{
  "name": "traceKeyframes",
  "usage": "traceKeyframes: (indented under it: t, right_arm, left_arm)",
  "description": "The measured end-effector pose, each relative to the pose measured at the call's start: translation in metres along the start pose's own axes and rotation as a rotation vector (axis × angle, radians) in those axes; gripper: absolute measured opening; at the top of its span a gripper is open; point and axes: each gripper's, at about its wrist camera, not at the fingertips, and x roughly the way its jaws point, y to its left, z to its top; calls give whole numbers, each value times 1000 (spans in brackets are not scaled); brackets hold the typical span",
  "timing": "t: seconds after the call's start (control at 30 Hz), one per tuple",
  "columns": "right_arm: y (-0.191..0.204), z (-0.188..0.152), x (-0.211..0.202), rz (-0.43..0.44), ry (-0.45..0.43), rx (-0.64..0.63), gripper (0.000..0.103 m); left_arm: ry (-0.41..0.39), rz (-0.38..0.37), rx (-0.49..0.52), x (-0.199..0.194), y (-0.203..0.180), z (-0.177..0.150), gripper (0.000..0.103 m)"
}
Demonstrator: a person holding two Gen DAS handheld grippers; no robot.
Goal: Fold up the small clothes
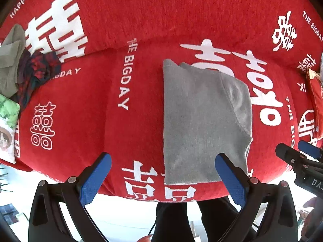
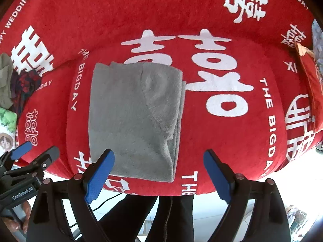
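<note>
Left wrist view: one folded grey garment (image 1: pixel 203 121), two hand-held grippers (image 1: pixel 163 173) (image 2: pixel 159 171) both spread wide, empty.

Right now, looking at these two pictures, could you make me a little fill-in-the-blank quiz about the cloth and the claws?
1. The folded garment lying on the red cover is ____ in colour.
2. The pads on the left claw are ____ in colour.
3. Both the left claw and the right claw stand ____, with nothing gripped between their pads.
4. The large characters printed on the red cover are ____.

Missing words: grey; blue; open; white
</note>
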Motion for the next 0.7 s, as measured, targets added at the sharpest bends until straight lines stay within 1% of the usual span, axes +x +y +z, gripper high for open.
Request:
traceKeyframes:
  t: [0.3, 0.7]
  right_arm:
    - [-4, 2, -5, -27, 6, 19, 92]
    - [-5, 7, -13, -29, -10, 34, 92]
  left_arm:
    - [-10, 21, 20, -9, -4, 6, 103]
    - [-6, 29, 20, -14, -8, 10, 103]
